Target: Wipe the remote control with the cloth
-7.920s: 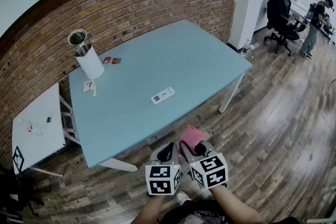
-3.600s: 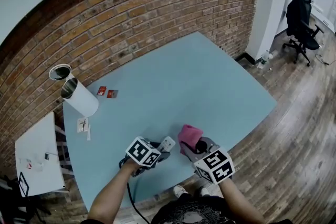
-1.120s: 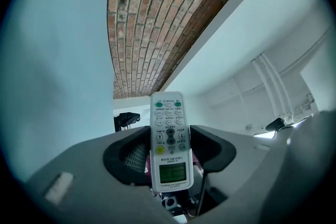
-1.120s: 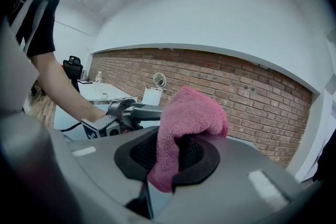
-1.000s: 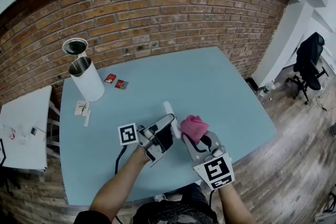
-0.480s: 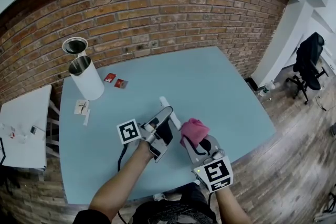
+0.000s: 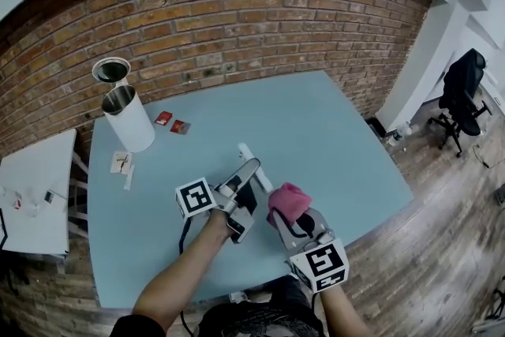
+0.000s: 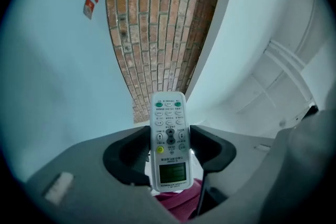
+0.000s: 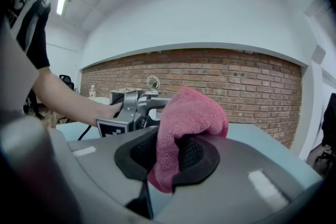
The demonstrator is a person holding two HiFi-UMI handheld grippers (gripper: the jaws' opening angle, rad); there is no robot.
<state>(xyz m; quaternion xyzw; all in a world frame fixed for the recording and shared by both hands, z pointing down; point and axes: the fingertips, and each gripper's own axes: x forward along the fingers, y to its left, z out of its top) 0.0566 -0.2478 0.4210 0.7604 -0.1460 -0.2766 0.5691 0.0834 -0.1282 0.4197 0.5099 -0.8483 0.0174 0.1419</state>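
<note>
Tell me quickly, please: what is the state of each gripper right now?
Left gripper: closed, holding the white remote control.
Right gripper: closed, holding the pink cloth.

The remote control (image 7: 246, 155) no longer lies mid-bench: the left gripper (image 7: 254, 184) has clamped its sides and lifted it off the bench (image 7: 331, 138). The right gripper (image 7: 290, 219), carrying the pink cloth (image 7: 288, 201), has come in over the near edge to just beside the remote control, lately drawing slightly back.
</note>
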